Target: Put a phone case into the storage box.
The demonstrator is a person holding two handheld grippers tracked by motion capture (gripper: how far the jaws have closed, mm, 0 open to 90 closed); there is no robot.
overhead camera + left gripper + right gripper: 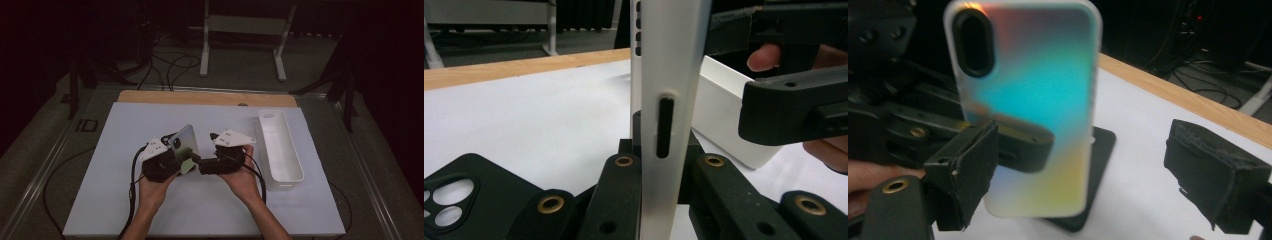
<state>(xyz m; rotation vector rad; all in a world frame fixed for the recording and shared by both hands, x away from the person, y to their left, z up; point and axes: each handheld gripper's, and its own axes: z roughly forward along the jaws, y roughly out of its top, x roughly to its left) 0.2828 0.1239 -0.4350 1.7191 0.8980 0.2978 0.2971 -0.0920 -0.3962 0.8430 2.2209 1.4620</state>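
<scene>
Left gripper [181, 161] clamped on a phone in an iridescent, white-rimmed case [184, 145] — held upright on edge above the white table mat [125, 145], its lower end hidden between the jaws in the left gripper view. Right gripper [1093, 175] jaws apart, 1 pad in front of the case back, the other well clear; contact can't be told. A 2nd, black phone case [459, 200] lies flat on the mat, cut off at frame edge. Long white plastic bin [280, 145] sits to the right — contents not discernible.
</scene>
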